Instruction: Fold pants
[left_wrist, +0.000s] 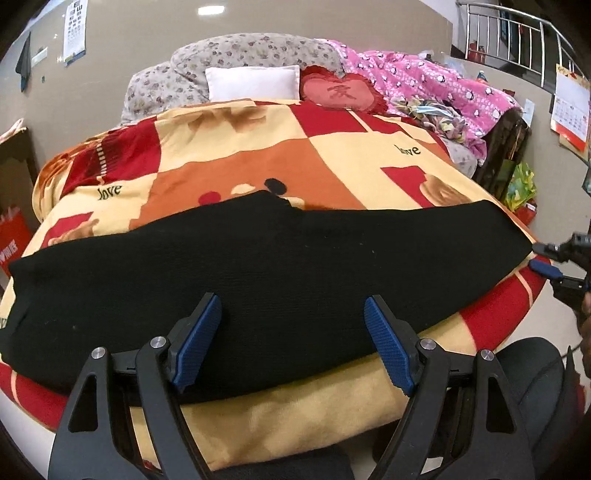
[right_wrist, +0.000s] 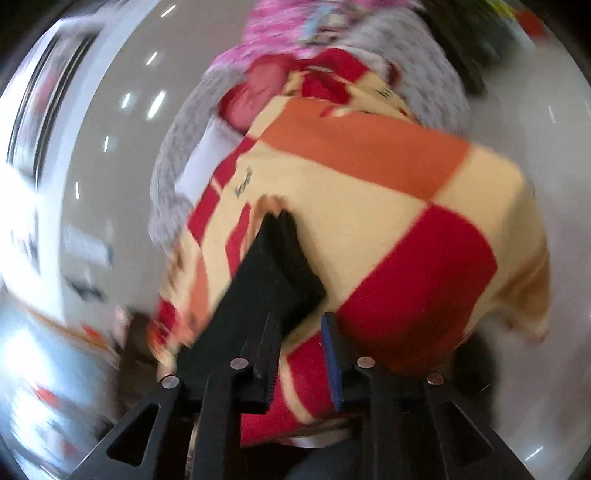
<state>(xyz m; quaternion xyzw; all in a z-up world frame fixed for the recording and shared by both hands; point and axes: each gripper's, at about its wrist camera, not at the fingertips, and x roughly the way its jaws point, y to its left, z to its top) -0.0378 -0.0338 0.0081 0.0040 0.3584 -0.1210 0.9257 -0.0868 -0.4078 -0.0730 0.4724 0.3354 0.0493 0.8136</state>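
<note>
Black pants (left_wrist: 258, 266) lie folded lengthwise across the near part of a bed with a red, orange and cream blanket (left_wrist: 258, 155). My left gripper (left_wrist: 291, 314) is open, its blue pads over the near edge of the pants, holding nothing. My right gripper (left_wrist: 541, 258) shows at the right end of the pants, jaws apart. In the blurred, tilted right wrist view the right gripper (right_wrist: 299, 325) is open at the end of the pants (right_wrist: 258, 273), with the blanket (right_wrist: 388, 206) showing between its fingers.
A white pillow (left_wrist: 253, 83), a red heart cushion (left_wrist: 338, 92) and a pink quilt (left_wrist: 424, 85) sit at the bed's far side. A dark chair seat (left_wrist: 532, 373) is at lower right. A metal railing (left_wrist: 513, 40) stands at the back right.
</note>
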